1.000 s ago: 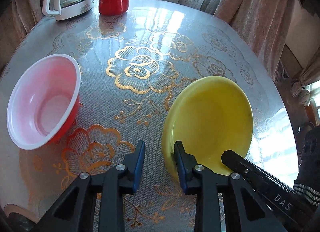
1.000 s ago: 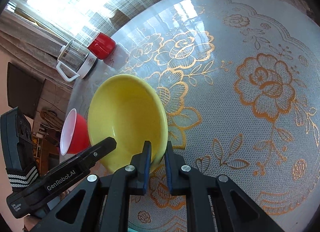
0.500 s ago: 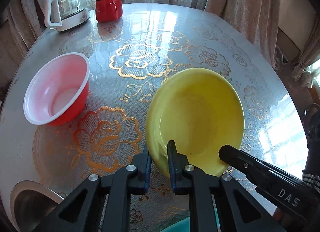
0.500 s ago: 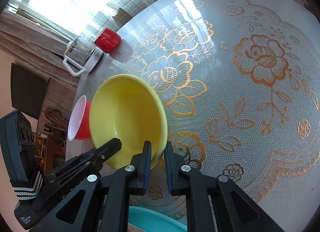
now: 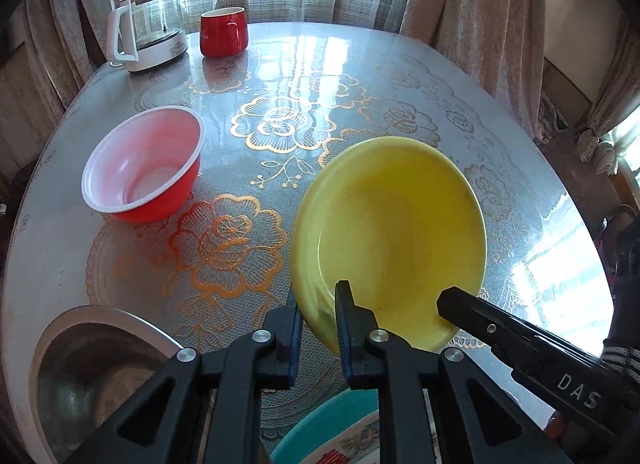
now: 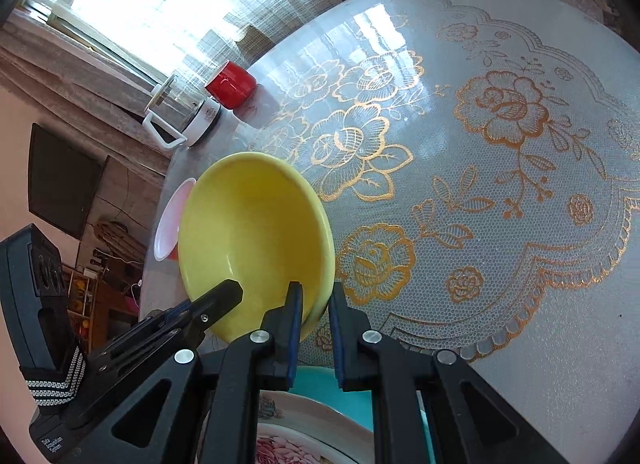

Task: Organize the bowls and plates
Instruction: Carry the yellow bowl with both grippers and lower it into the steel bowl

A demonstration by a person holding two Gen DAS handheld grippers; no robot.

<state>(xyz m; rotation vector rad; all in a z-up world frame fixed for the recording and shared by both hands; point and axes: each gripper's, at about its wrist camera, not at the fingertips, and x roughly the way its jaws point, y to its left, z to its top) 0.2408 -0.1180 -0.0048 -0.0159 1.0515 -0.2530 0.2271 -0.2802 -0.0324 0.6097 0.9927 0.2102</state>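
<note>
Both grippers hold one yellow plate (image 5: 396,232) above the table. My left gripper (image 5: 318,316) is shut on its near left rim. My right gripper (image 6: 314,304) is shut on the plate's (image 6: 256,240) near right rim. The right gripper's finger also shows in the left wrist view (image 5: 500,332). A red bowl with a white inside (image 5: 144,167) stands on the table to the left; its edge peeks out behind the plate in the right wrist view (image 6: 170,223). A teal plate (image 5: 320,428) with a flowered dish on it lies below the grippers.
A metal bowl (image 5: 80,376) sits at the near left table edge. A glass kettle (image 5: 150,31) and a red mug (image 5: 223,31) stand at the far edge by the curtains. The table has a gold-flowered cover (image 6: 500,167).
My left gripper closed on the yellow plate's rim. Both grippers drew back toward me with the plate, bringing the metal bowl and teal plate into view.
</note>
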